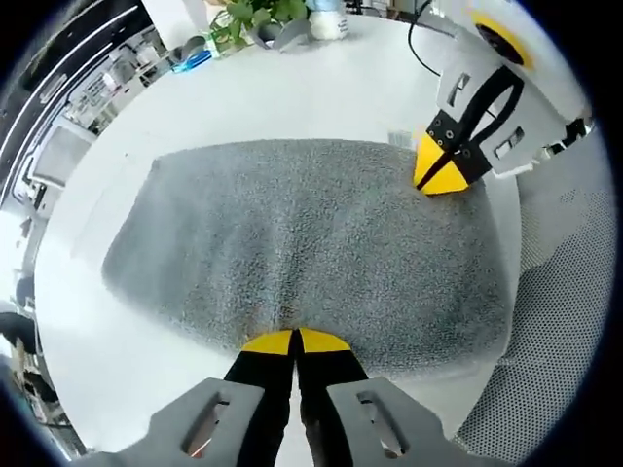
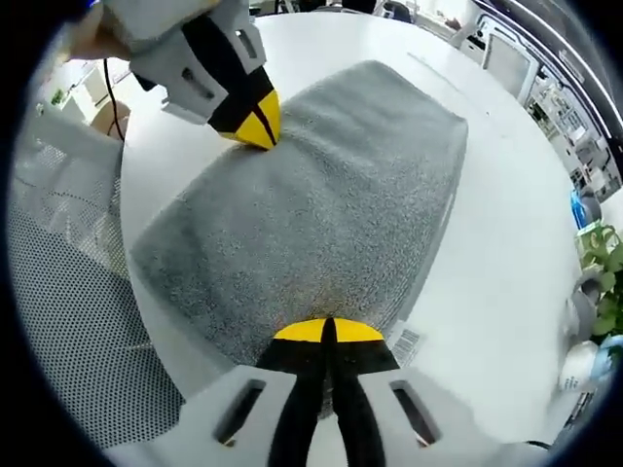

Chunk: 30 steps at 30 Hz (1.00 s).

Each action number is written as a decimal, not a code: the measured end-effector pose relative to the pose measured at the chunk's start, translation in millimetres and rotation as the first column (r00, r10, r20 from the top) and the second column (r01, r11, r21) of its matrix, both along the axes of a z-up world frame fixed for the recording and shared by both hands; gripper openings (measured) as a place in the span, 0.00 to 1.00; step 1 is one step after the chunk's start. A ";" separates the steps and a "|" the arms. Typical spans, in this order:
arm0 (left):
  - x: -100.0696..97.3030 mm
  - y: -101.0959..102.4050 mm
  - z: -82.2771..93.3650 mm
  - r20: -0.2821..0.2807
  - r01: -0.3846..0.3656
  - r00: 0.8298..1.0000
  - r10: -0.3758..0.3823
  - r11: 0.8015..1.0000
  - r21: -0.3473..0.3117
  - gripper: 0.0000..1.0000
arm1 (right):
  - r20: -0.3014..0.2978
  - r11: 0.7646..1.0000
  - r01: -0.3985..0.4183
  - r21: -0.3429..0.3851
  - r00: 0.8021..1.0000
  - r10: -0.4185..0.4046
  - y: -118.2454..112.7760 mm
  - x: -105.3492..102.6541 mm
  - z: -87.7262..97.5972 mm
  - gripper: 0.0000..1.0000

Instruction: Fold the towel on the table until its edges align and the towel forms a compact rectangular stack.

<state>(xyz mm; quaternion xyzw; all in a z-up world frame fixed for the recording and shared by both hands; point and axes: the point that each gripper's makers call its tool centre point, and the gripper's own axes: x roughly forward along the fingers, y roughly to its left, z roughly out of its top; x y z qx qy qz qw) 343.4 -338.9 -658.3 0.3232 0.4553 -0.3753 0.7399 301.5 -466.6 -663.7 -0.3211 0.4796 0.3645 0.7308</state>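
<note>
— What's around the towel from where you sit?

— In my left gripper view the grey terry-cloth towel [image 1: 302, 253] lies flat on the round white table [image 1: 243, 107], already doubled into a thick rectangle. At the table's far edge I see a green leafy plant [image 1: 255, 17], a white bottle-like container [image 1: 328, 19] beside it, and a small blue object [image 1: 192, 60] I can't identify. A black cable [image 1: 419, 49] trails near the right gripper [image 1: 443, 175]. None of it touches the towel.

— And the grippers?

— My left gripper [image 1: 295, 341] has its yellow-tipped jaws pressed together on the towel's near edge, pinching cloth. In the right gripper view the right one is likewise clenched on its own edge, just beside a white sewn-in label [image 2: 406, 342]. The left gripper [image 2: 255, 125] bites the opposite side.

— Room to move?

— Bare tabletop borders the towel on the long sides (widest towards the plant). A grey mesh chair [image 2: 68, 321] sits close against the table rim on the other side.
</note>
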 end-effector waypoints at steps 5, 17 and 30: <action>1.0 -0.7 -0.8 -0.048 -0.018 0.999 0.019 1.000 0.017 0.01 | 0.012 0.999 -0.022 -0.045 1.000 0.023 0.4 0.2 -0.6 0.00; 13.2 1.0 -1.3 -0.098 -0.069 0.993 0.068 0.998 -0.003 0.01 | -0.026 1.000 0.011 0.006 1.000 -0.011 1.9 -0.1 1.1 0.00; 15.2 -0.9 -1.3 0.007 0.004 1.000 -0.004 1.000 -0.031 0.01 | 0.056 0.999 -0.038 0.026 0.998 0.036 4.7 -4.6 1.0 0.00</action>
